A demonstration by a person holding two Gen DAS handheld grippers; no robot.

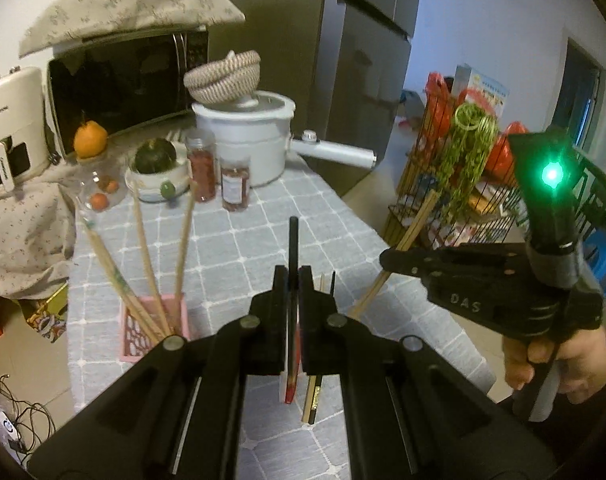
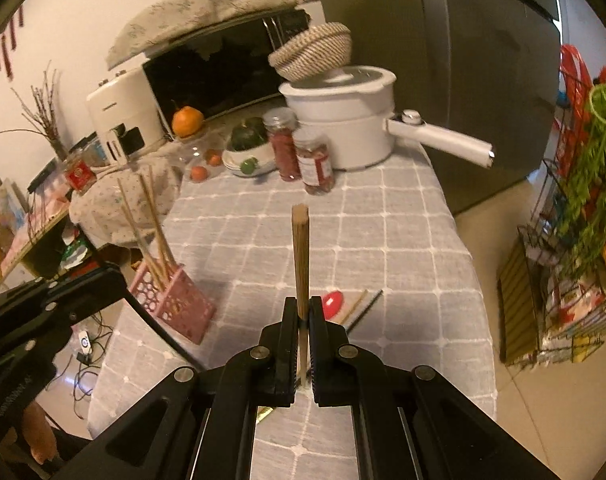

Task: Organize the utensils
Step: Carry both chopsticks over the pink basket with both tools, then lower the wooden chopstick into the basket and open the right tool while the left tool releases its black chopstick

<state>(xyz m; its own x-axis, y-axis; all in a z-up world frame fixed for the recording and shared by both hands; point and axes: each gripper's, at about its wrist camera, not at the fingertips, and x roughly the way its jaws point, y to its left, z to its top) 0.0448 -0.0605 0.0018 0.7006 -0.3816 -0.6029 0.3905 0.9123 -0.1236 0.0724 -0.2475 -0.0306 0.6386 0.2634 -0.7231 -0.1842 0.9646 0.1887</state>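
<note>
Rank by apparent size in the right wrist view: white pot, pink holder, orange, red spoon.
1. white pot
2. pink holder, nearer the camera, so likely flattered
3. orange and red spoon: look about alike, not ranked

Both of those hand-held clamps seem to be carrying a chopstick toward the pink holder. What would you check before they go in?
1. Left gripper shut on the black chopstick: ok.
2. Right gripper shut on the wooden chopstick: ok.
3. Pink holder upright: not ok, it looks tilted in the right wrist view.
4. Room left in the holder among the wooden chopsticks already standing there: cannot tell.
5. Utensils still on the tablecloth, such as the red spoon: not ok, more remain.
</note>
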